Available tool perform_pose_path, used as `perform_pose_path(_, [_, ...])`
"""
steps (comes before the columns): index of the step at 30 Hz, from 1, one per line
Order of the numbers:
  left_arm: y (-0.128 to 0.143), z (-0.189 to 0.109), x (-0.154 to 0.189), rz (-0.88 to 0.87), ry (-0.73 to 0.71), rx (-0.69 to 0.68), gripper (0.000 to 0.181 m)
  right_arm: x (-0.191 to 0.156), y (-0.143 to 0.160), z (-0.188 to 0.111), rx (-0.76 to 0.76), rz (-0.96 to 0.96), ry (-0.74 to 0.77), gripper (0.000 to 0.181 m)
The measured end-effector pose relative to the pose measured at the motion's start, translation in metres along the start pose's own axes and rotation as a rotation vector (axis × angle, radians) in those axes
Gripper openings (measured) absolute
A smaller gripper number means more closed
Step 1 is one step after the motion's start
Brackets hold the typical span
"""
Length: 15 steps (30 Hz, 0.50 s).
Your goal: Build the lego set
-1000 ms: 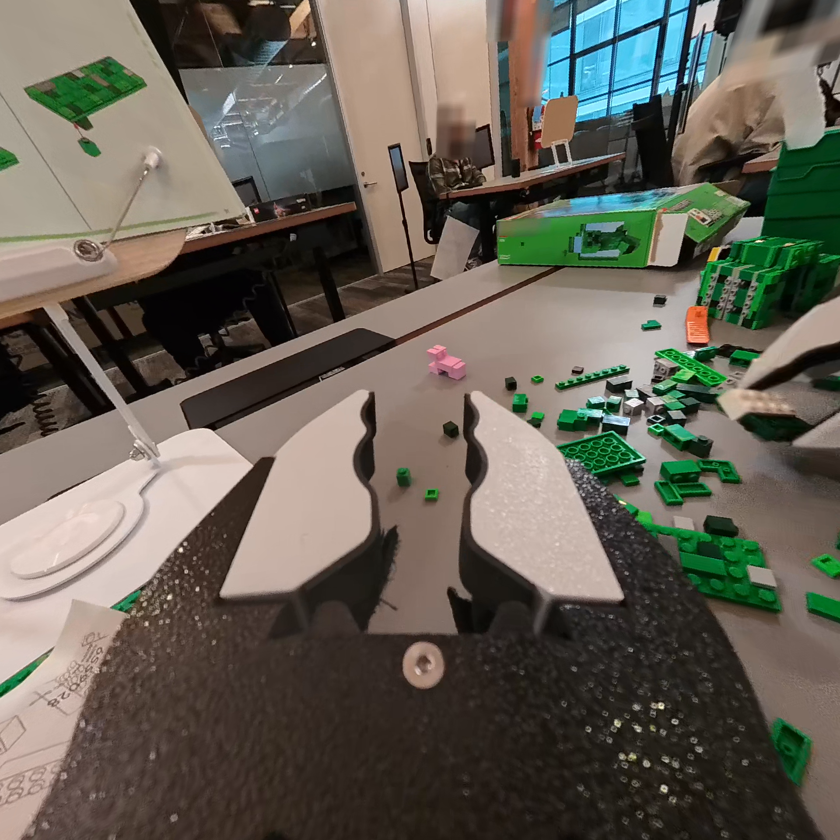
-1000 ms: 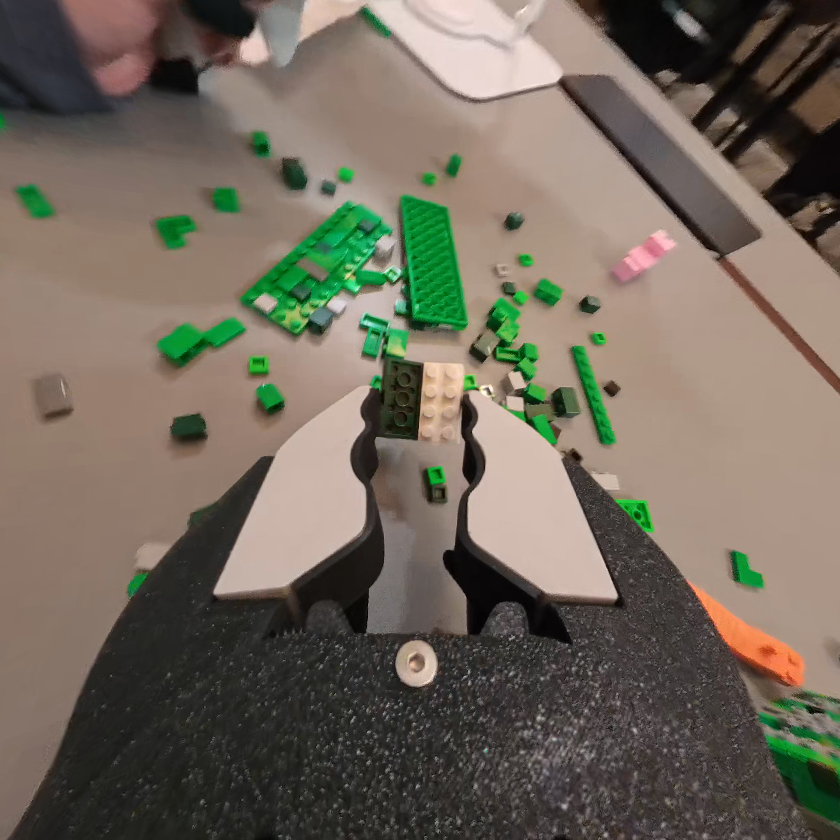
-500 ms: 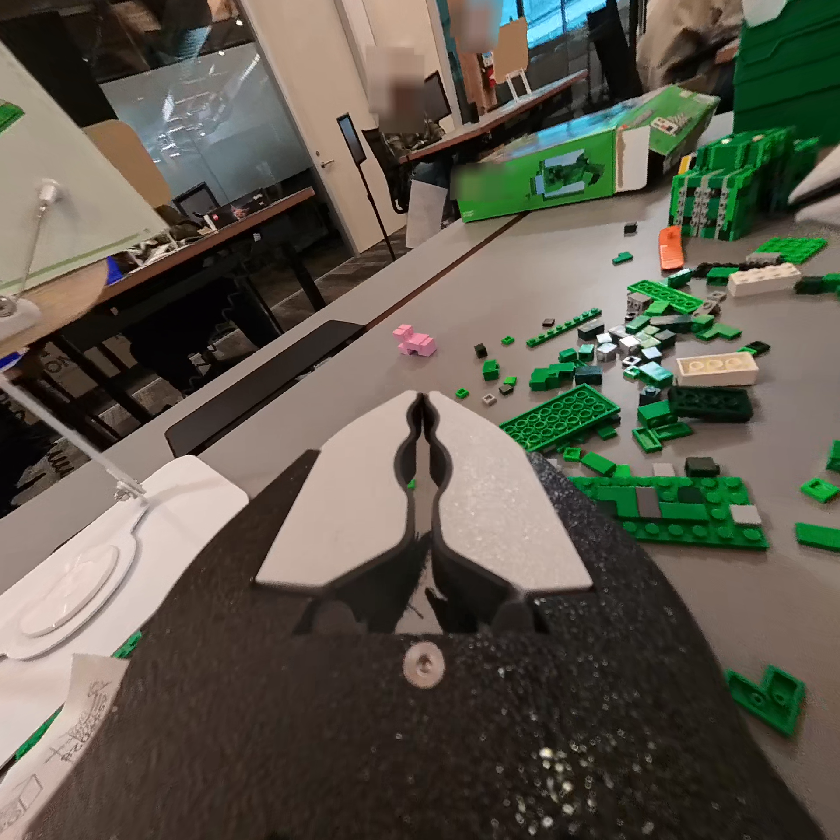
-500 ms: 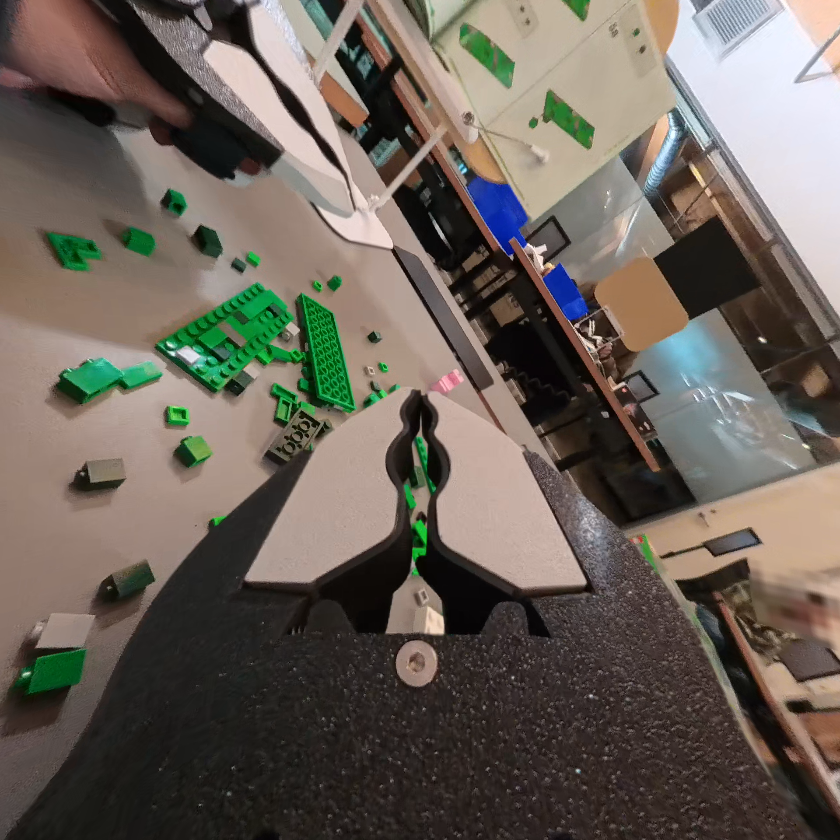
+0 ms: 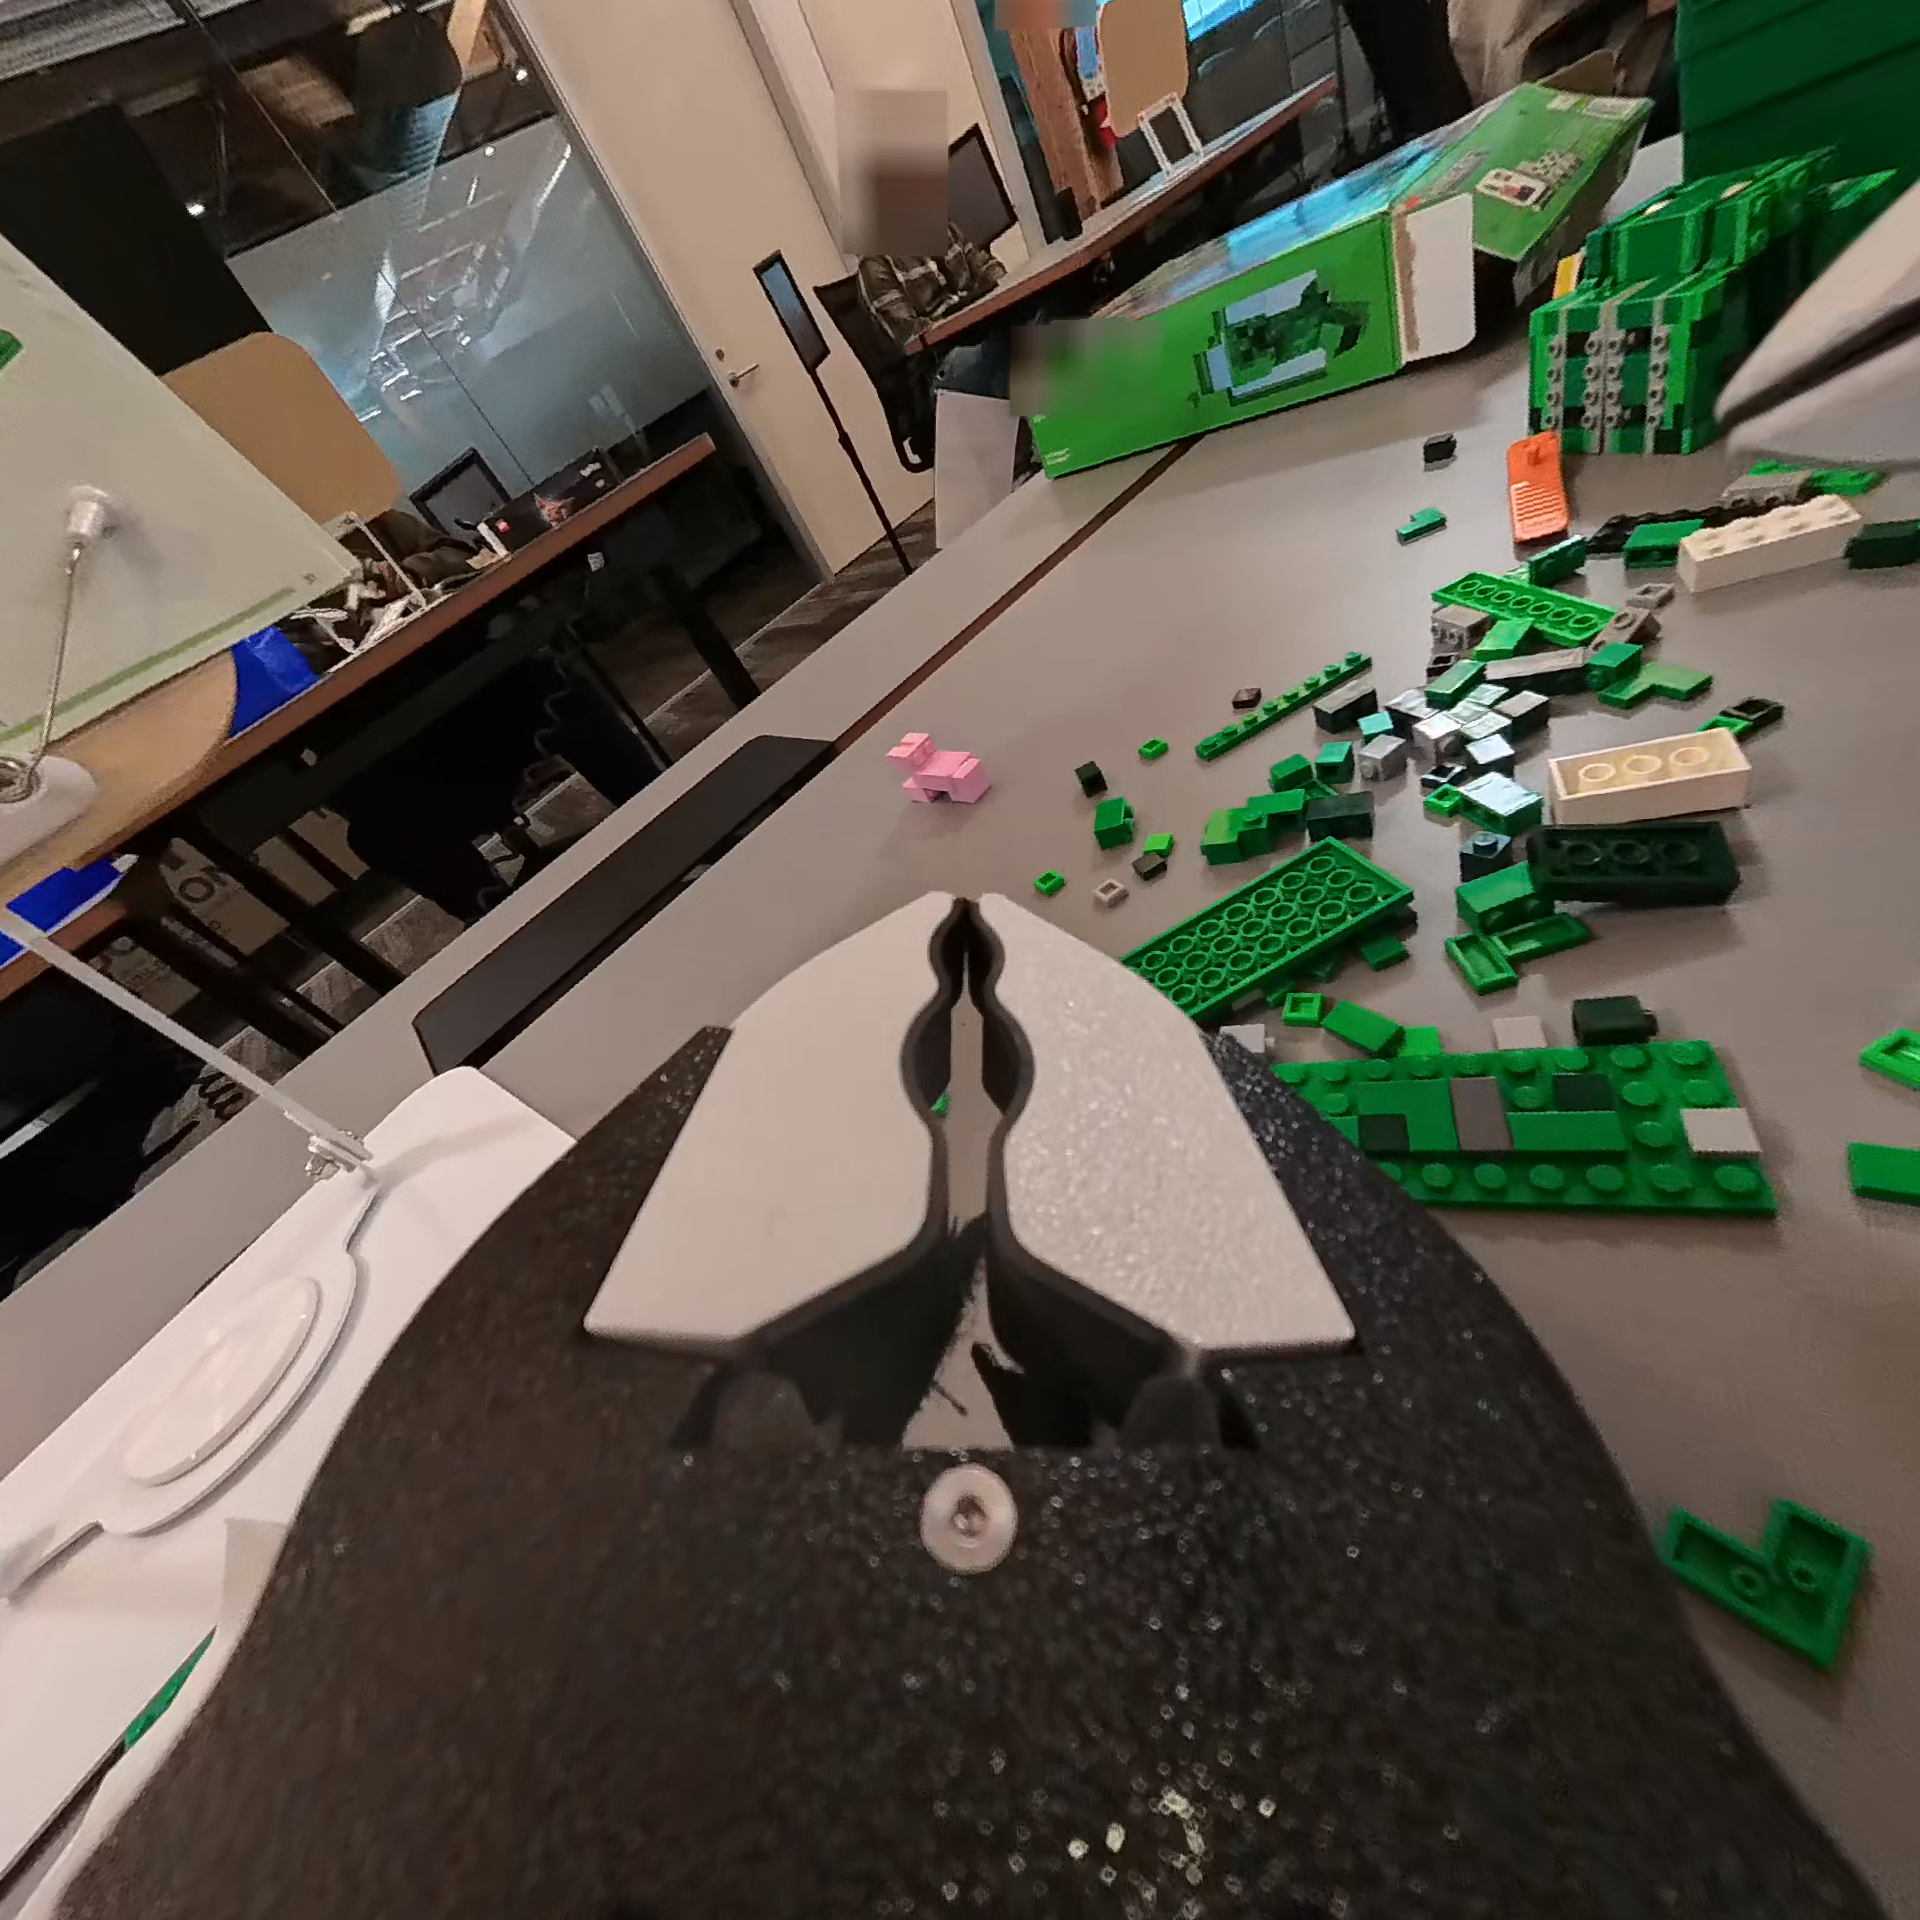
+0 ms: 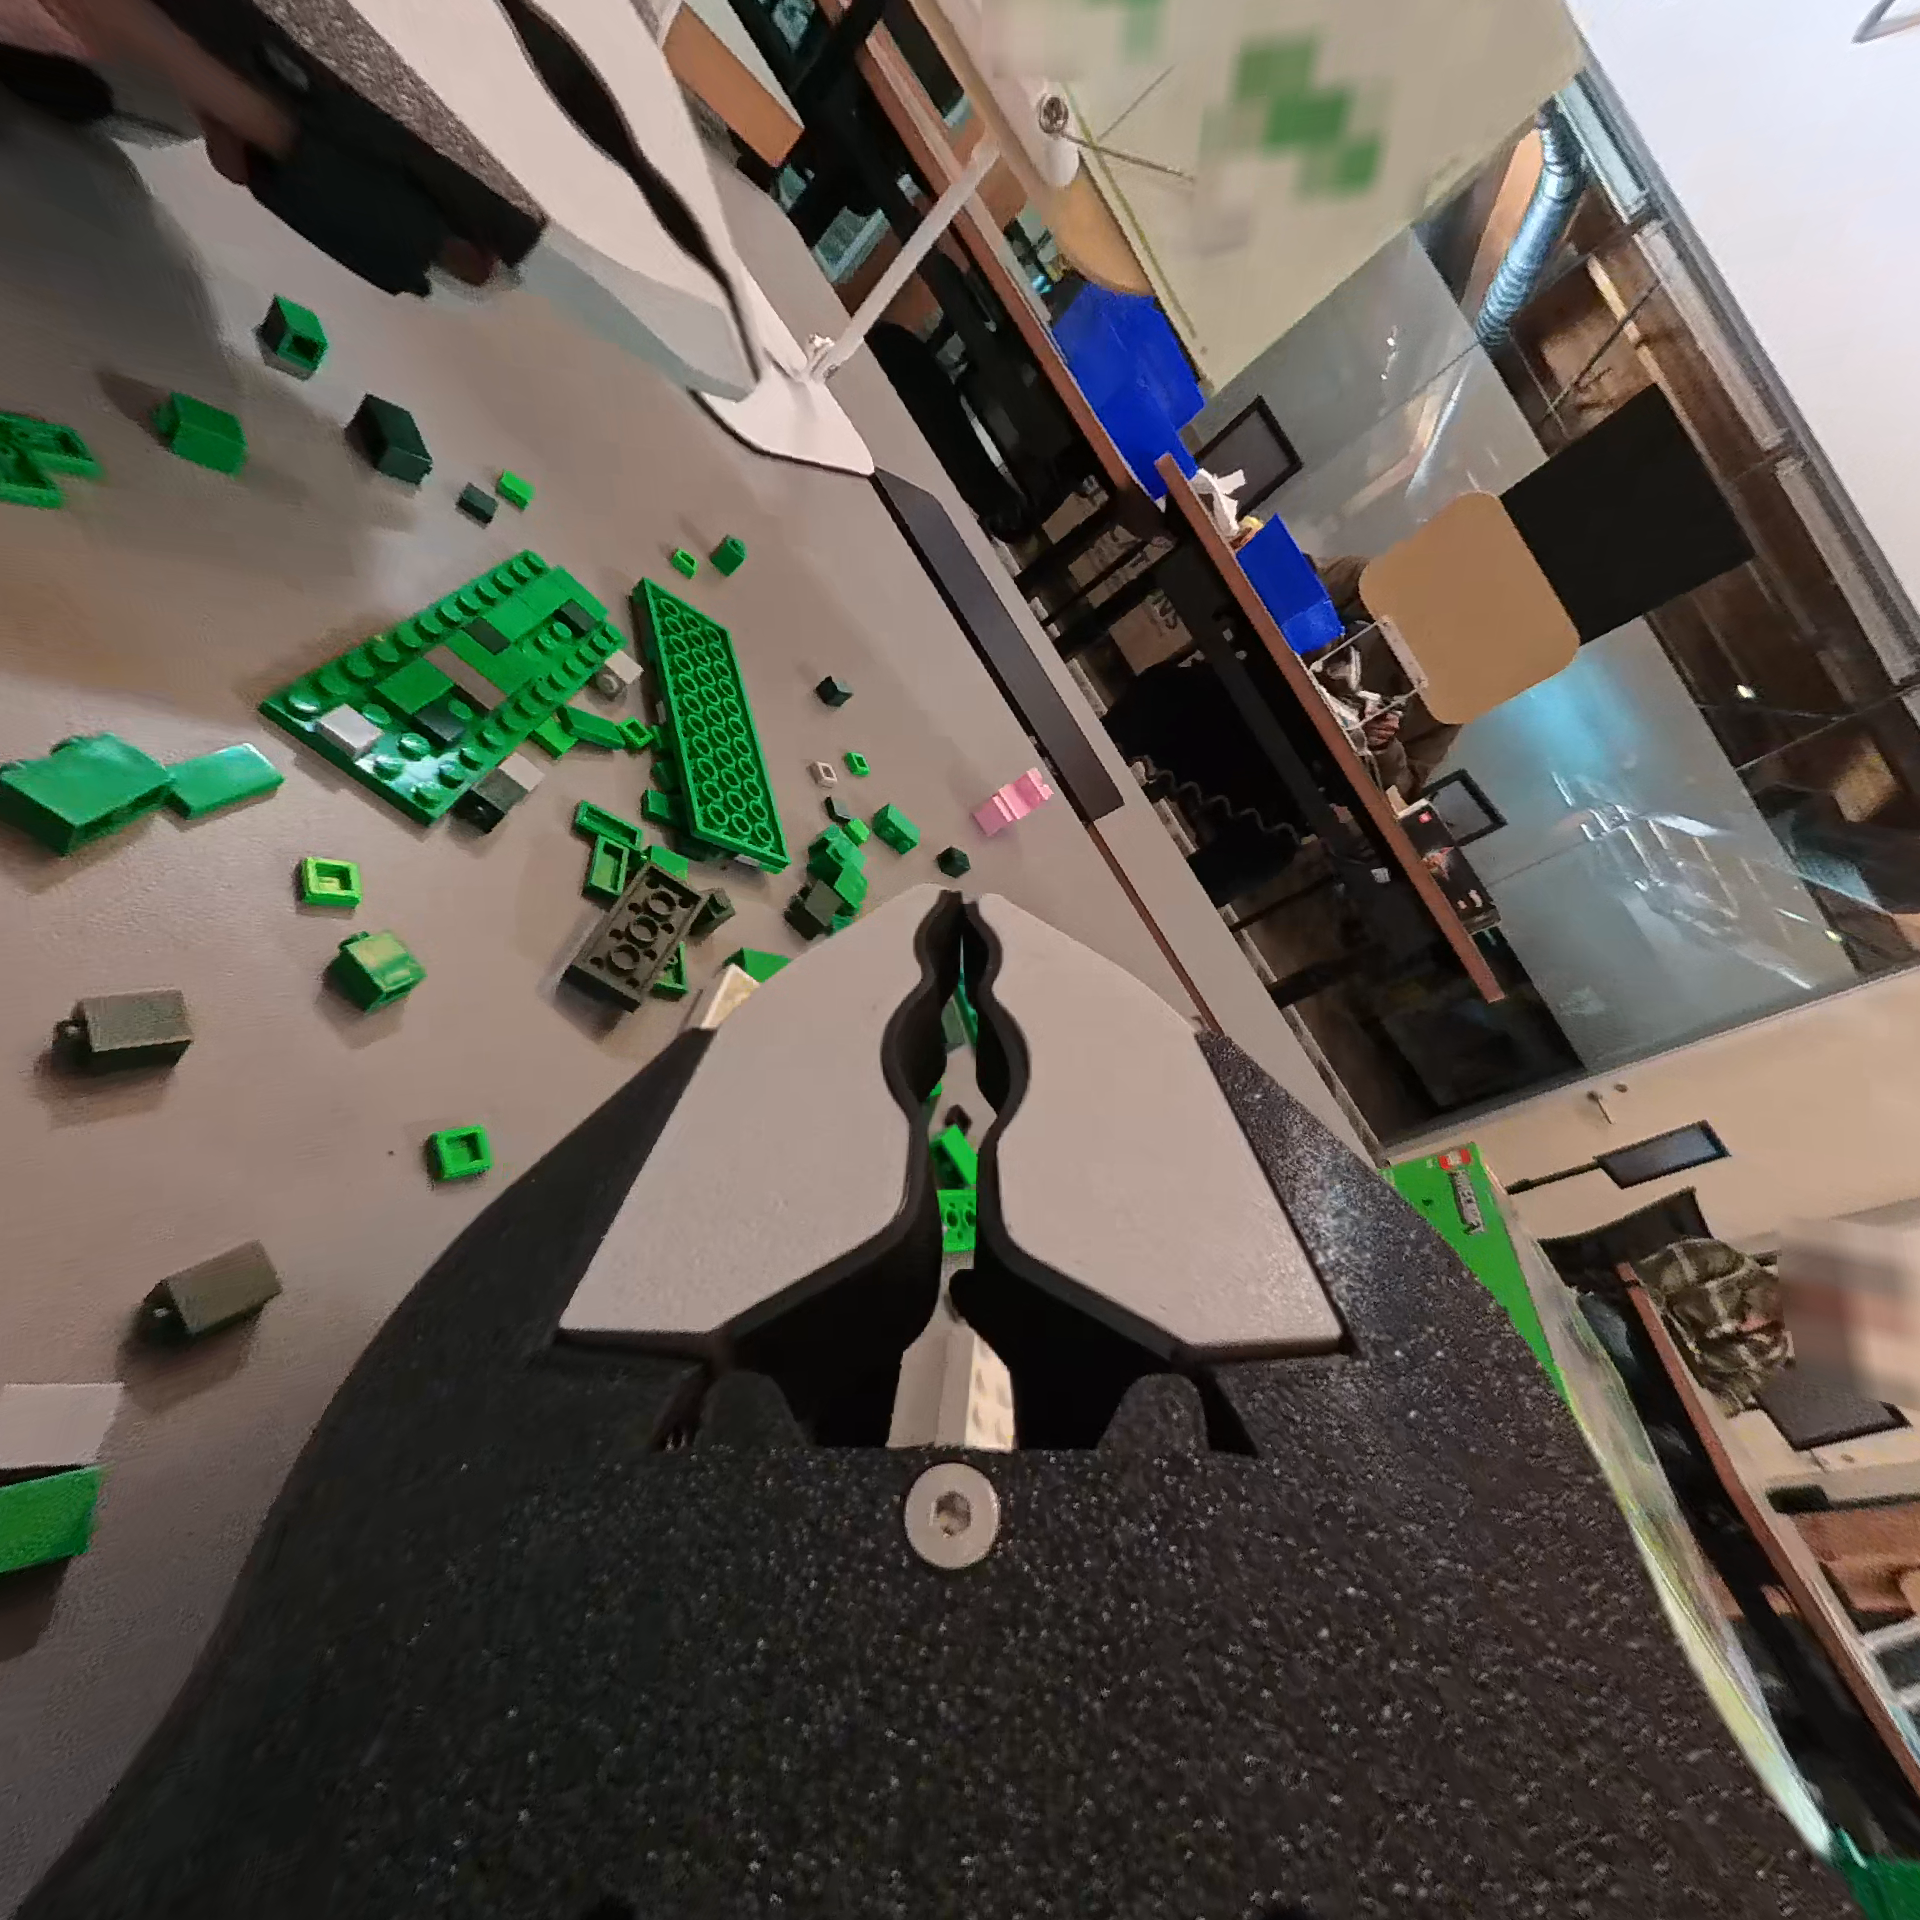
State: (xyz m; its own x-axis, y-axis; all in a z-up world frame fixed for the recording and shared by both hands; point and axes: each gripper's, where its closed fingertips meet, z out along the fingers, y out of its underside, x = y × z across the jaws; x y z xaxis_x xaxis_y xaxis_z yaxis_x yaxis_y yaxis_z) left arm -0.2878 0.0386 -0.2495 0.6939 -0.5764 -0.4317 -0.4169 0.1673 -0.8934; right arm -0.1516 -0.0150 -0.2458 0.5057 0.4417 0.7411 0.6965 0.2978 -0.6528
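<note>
My left gripper [image 5: 966, 914] is shut and empty above the grey table [image 5: 1039, 644], left of the loose pieces. A green studded plate with tiles [image 5: 1527, 1132] lies to its right, and an upturned green plate [image 5: 1273, 925] lies beyond that. A white brick [image 5: 1647, 774] and a dark green brick [image 5: 1631, 862] lie side by side further right. My right gripper [image 6: 961, 909] is shut and empty, rolled to one side above the table. The dark green brick [image 6: 634, 935], the tiled plate [image 6: 447, 686] and the upturned plate [image 6: 712, 722] lie to its left. The left gripper [image 6: 582, 156] shows at the top left.
A pink pig figure [image 5: 935, 769] stands near the table's seam. A green box [image 5: 1299, 332], a built green block [image 5: 1662, 343], an orange separator tool [image 5: 1536, 499] and a long white brick [image 5: 1766, 540] lie at the far right. A white stand base [image 5: 208, 1299] holds the instruction sheet on the left. My right fingertips sit around 15 cm from my left ones. The dark green brick [image 6: 634, 935] is closer to my right gripper, around 7 cm from its tips; the left tips are 15 cm off. My left wrist view [image 5: 1643, 854] looks at it from another angle. My left gripper's tips are some 9 cm from the upturned green plate [image 5: 1273, 925]. It turns up in the right wrist view [image 6: 715, 752] as well.
My right gripper let go of the joined dark green and white bricks, which now lie apart on the table, then shut and rolled sideways. My left gripper went from open to shut.
</note>
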Motion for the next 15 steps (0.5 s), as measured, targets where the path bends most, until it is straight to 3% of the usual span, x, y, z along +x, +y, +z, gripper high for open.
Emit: perform_pose_path(15, [-0.001, 0.000, -0.004, -0.022, -0.015, 0.008, 0.000, 0.026, 0.012, -0.001, 0.098, 0.172, 0.123, 0.000])
